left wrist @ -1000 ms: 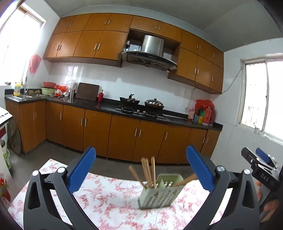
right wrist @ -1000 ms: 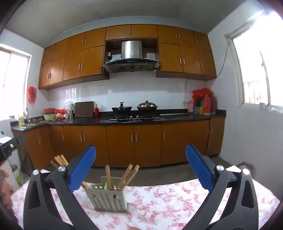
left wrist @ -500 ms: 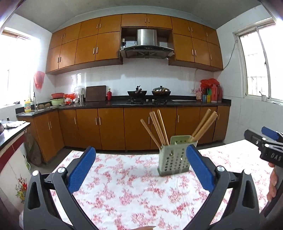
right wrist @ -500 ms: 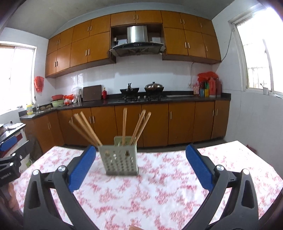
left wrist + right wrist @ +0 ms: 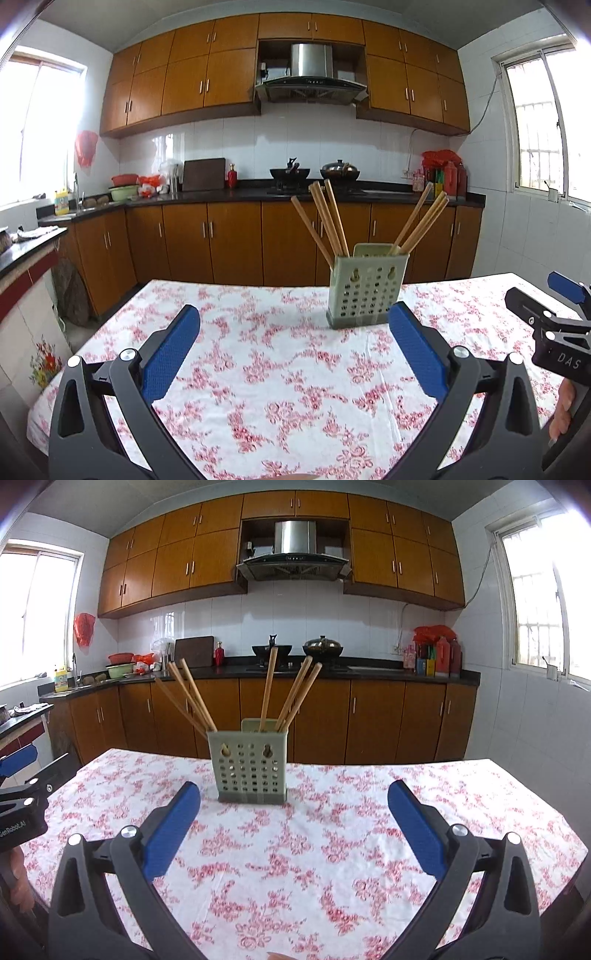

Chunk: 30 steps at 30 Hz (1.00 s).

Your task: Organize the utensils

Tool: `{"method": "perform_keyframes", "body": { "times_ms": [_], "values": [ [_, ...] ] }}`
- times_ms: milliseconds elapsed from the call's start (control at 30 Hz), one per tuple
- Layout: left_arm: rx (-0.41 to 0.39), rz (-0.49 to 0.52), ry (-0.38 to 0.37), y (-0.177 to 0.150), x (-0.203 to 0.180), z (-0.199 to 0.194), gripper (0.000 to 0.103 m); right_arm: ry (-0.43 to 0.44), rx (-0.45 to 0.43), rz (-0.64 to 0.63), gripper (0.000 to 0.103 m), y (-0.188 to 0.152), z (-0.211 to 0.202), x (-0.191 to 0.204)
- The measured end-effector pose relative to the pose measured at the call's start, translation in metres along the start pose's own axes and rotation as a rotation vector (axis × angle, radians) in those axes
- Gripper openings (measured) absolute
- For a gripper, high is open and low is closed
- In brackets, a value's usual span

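Observation:
A pale green perforated utensil holder [image 5: 367, 288] stands upright on the table with the red-flowered white cloth [image 5: 258, 369]; it also shows in the right wrist view [image 5: 251, 766]. Several wooden chopsticks [image 5: 327, 221] lean out of it to both sides, seen also in the right wrist view [image 5: 288, 690]. My left gripper [image 5: 293, 354] is open and empty, above the cloth in front of the holder. My right gripper [image 5: 293, 830] is open and empty, also short of the holder. The right gripper shows at the left view's right edge [image 5: 554, 325].
Behind the table runs a dark kitchen counter [image 5: 240, 194] with wooden cabinets, a wok and a pot on the stove [image 5: 314, 173], and bottles at the right [image 5: 443, 177]. The table's far edge [image 5: 369, 762] lies just behind the holder.
Both grippers have tilted downward and drawn level, so the table and holder now sit higher and fuller in both views. Both stay open and empty.

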<state>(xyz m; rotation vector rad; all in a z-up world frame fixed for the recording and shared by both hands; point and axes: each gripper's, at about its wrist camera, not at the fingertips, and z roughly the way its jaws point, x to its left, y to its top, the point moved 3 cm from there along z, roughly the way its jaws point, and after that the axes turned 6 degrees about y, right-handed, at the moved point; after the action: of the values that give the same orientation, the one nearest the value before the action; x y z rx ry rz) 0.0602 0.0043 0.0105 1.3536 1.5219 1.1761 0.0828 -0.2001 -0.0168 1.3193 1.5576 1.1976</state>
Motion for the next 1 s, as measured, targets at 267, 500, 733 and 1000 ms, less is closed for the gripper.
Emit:
{"method": "perform_keyframes", "body": {
  "times_ms": [267, 500, 733, 1000],
  "values": [
    [0.014, 0.011, 0.011, -0.013, 0.001, -0.004, 0.101, 0.000, 0.029, 0.007, 0.099, -0.017, 0.001, 0.001],
    [0.017, -0.002, 0.009, -0.017, 0.003, -0.006, 0.101, -0.014, 0.007, 0.001, 0.099, -0.017, -0.004, -0.001],
    [0.022, 0.002, 0.004, -0.019, 0.000, -0.008, 0.101, -0.017, 0.013, 0.000, 0.099, -0.020, -0.004, -0.003],
    [0.027, -0.002, 0.003, -0.020, 0.000, -0.008, 0.101, -0.014, 0.016, -0.001, 0.099, -0.022, -0.004, -0.004]
  ]
}}
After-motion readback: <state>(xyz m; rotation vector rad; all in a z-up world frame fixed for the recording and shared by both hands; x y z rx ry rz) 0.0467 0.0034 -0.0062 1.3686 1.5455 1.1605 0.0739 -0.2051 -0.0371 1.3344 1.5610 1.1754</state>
